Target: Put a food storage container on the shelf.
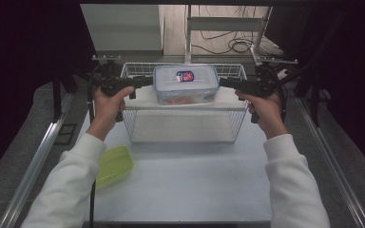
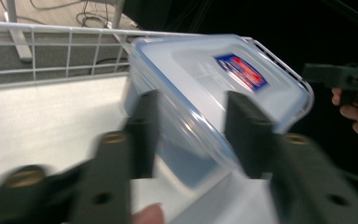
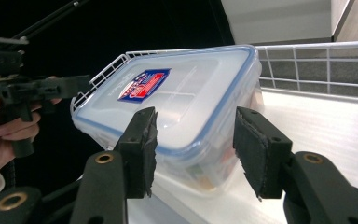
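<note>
On top of the wire basket (image 1: 185, 124) sits our clear lidded container (image 1: 186, 84), on its white shelf. Our left tool (image 1: 147, 81) and right tool (image 1: 224, 82) flank its two short ends, jaws apart, pads not gripping as far as we can tell.

Wire basket (image 1: 185, 107) walls flank the lidded container (image 1: 186, 84) — open above
</note>
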Action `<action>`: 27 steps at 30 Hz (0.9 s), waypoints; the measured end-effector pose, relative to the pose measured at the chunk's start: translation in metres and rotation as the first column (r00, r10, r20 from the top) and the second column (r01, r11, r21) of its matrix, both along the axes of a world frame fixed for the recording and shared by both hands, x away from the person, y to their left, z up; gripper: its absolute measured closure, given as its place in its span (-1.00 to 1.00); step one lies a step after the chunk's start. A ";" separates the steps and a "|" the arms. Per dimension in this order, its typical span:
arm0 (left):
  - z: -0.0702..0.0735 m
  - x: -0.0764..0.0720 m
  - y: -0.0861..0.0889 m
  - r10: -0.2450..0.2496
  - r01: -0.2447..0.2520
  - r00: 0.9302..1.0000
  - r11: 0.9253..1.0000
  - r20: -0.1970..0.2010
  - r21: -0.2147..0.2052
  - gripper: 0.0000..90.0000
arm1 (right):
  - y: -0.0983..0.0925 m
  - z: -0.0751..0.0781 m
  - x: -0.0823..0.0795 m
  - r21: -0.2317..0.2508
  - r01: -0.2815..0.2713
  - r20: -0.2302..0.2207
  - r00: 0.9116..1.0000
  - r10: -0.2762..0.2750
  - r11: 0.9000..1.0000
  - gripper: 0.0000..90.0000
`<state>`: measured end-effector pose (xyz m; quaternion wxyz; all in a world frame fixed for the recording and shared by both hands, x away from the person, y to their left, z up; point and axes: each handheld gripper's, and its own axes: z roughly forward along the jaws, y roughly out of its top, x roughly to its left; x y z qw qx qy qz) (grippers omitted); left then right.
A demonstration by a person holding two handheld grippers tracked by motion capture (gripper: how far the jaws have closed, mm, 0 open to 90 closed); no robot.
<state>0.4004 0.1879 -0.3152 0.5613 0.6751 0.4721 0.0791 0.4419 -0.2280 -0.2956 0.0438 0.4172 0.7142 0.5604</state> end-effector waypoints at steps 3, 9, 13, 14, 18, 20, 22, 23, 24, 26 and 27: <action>-0.006 -0.015 -0.002 -0.063 0.063 0.998 0.998 0.011 0.019 0.96 | -0.004 -0.002 -0.007 -0.006 0.002 0.004 1.000 -0.002 1.000 0.02; -0.023 -0.021 -0.023 -0.144 0.144 0.990 0.984 -0.012 0.100 1.00 | -0.008 -0.007 -0.020 0.001 -0.004 0.005 1.000 0.004 1.000 -0.03; -0.028 -0.015 -0.030 -0.149 0.151 0.988 0.984 -0.025 0.096 1.00 | -0.010 -0.009 -0.026 0.000 -0.012 0.006 1.000 0.012 1.000 -0.05; -0.029 -0.013 -0.031 -0.149 0.151 0.988 0.984 -0.030 0.096 1.00 | -0.011 -0.010 -0.027 -0.001 -0.018 0.010 1.000 0.018 1.000 -0.05; -0.031 -0.005 -0.030 -0.143 0.146 0.989 0.987 -0.040 0.070 1.00 | -0.015 -0.013 -0.029 0.009 -0.024 0.010 1.000 0.024 1.000 -0.06; -0.031 -0.003 -0.030 -0.141 0.144 0.989 0.987 -0.041 0.065 1.00 | -0.017 -0.014 -0.029 0.009 -0.026 0.006 1.000 0.026 1.000 -0.06; -0.031 -0.003 -0.030 -0.141 0.144 0.989 0.987 -0.042 0.068 1.00 | -0.020 -0.016 -0.029 0.013 -0.025 0.008 1.000 0.025 1.000 -0.06; -0.031 -0.003 -0.030 -0.142 0.144 0.989 0.987 -0.042 0.070 1.00 | -0.021 -0.017 -0.029 0.015 -0.025 0.008 1.000 0.025 1.000 -0.06; -0.031 -0.003 -0.031 -0.142 0.145 0.989 0.987 -0.041 0.073 1.00 | -0.022 -0.017 -0.029 0.014 -0.023 0.008 1.000 0.023 1.000 -0.06; -0.030 -0.003 -0.031 -0.140 0.143 0.989 0.987 -0.041 0.070 1.00 | -0.024 -0.018 -0.029 0.017 -0.020 0.006 1.000 0.020 1.000 -0.06; -0.030 -0.003 -0.031 -0.140 0.143 0.989 0.987 -0.041 0.070 1.00 | -0.024 -0.019 -0.030 0.017 -0.019 0.006 1.000 0.019 1.000 -0.06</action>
